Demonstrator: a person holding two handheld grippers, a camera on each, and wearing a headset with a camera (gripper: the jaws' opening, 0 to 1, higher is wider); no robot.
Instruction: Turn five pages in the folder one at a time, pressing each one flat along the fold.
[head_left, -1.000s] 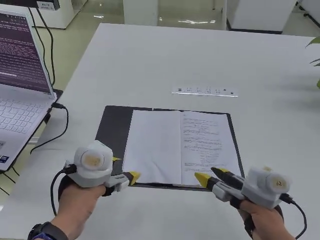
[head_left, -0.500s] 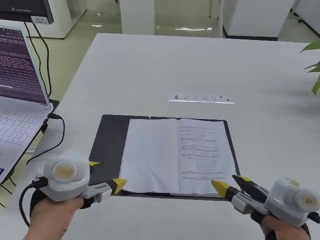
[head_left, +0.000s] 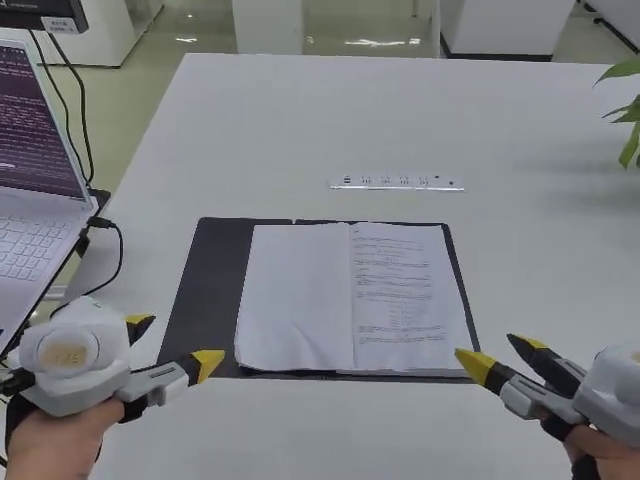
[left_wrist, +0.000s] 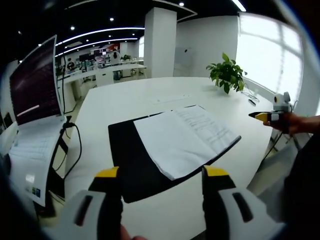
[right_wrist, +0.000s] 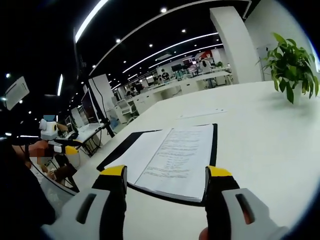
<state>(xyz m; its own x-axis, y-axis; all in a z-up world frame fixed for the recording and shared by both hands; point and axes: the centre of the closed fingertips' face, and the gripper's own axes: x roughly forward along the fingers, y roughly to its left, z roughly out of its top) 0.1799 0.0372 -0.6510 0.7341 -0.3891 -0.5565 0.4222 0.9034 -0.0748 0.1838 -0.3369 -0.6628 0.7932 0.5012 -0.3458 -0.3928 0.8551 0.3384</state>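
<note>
A black folder lies open on the white table, with a blank page on its left half and a printed page on its right half. Both pages lie flat. My left gripper is open, hovering off the folder's front left corner with nothing between its fingers. My right gripper is open too, just off the front right corner and clear of the paper. The left gripper view has the folder beyond the open left gripper. In the right gripper view the folder lies ahead of the open right gripper.
An open laptop stands at the table's left edge with a black cable running from it. A white power strip lies behind the folder. Plant leaves reach in at the far right.
Both grippers have drawn back from the folder's front edge, toward the person and outward to the sides. The pages lie as before.
</note>
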